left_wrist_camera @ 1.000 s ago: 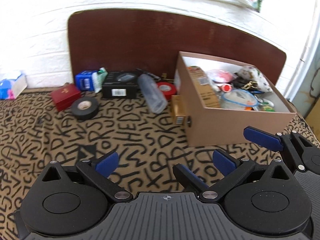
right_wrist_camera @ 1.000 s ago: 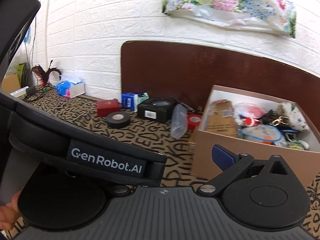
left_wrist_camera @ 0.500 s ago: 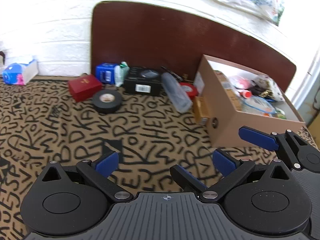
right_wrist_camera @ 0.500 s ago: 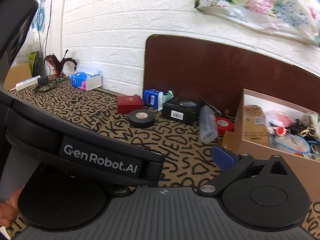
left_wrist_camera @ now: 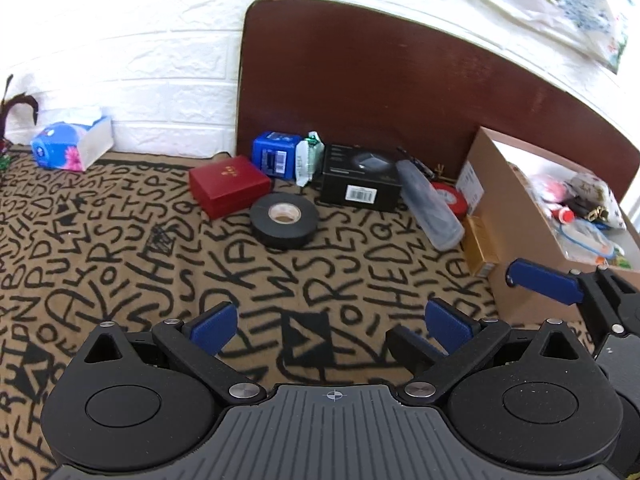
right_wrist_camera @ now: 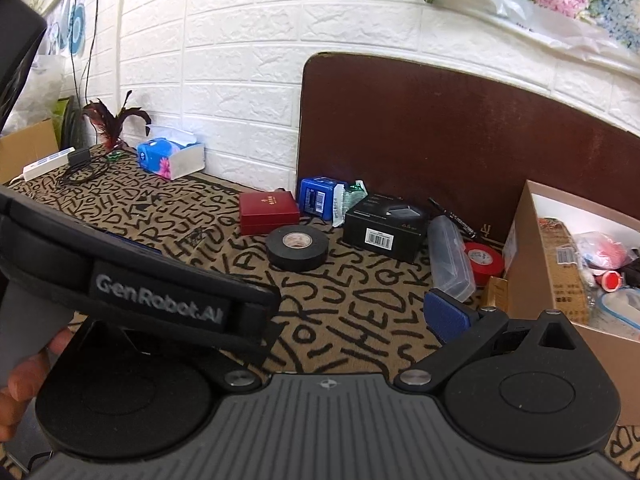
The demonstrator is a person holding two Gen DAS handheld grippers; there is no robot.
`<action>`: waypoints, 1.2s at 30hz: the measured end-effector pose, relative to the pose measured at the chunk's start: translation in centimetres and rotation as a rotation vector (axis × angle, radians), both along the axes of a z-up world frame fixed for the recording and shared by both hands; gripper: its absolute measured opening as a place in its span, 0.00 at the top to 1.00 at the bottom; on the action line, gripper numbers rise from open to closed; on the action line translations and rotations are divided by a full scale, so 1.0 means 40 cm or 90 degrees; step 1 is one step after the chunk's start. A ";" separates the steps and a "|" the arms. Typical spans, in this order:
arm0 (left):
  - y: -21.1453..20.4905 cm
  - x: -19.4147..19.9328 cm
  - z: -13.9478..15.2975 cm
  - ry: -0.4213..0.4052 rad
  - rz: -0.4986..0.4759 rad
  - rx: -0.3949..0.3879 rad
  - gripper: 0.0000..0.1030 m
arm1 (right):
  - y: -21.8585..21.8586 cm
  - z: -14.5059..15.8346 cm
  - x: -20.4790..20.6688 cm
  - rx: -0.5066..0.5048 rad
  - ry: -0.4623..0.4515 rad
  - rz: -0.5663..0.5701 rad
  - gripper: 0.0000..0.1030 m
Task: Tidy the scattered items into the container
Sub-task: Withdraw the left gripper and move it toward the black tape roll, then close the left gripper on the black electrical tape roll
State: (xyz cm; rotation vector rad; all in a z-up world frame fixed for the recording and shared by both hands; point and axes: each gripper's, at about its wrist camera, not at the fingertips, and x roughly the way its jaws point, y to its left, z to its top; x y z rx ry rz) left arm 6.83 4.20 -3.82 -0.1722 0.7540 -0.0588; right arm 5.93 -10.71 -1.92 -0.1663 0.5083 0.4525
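Scattered along the back of the letter-print cloth lie a red box [left_wrist_camera: 228,184], a black tape roll [left_wrist_camera: 285,220], a blue box [left_wrist_camera: 276,154], a black box [left_wrist_camera: 360,182], a clear plastic case [left_wrist_camera: 432,210], a red tape roll [left_wrist_camera: 450,198] and a small gold box [left_wrist_camera: 480,246]. The open cardboard box [left_wrist_camera: 516,232] stands at the right, holding several items. My left gripper [left_wrist_camera: 331,326] hovers open and empty, well short of the black tape roll [right_wrist_camera: 297,247]. My right gripper [right_wrist_camera: 332,314] is beside it, open and empty. Its left finger is hidden behind the left gripper's body.
A brown board [left_wrist_camera: 380,80] leans on the white brick wall behind the items. A tissue box [left_wrist_camera: 70,146] sits far left, and a power strip with a cable [right_wrist_camera: 52,164] lies beyond it. A hand [right_wrist_camera: 20,384] holds the left gripper's handle.
Both views have swung to the left: the cardboard box has slid toward the right edge and the tissue box has come into sight. Both grippers have stayed open and empty.
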 end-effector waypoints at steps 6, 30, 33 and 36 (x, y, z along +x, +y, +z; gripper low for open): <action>0.047 0.055 -0.004 -0.011 0.019 -0.017 0.00 | 0.033 -0.029 0.066 -0.028 -0.001 -0.006 0.00; 0.194 0.369 -0.159 0.079 0.080 -0.058 0.32 | 0.069 -0.122 0.379 0.066 0.096 -0.056 0.24; 0.182 0.389 -0.178 0.084 0.063 -0.050 0.41 | 0.086 -0.134 0.401 0.069 0.104 -0.045 0.30; 0.175 0.402 -0.188 0.078 0.052 -0.047 0.42 | 0.100 -0.145 0.421 0.076 0.115 -0.034 0.37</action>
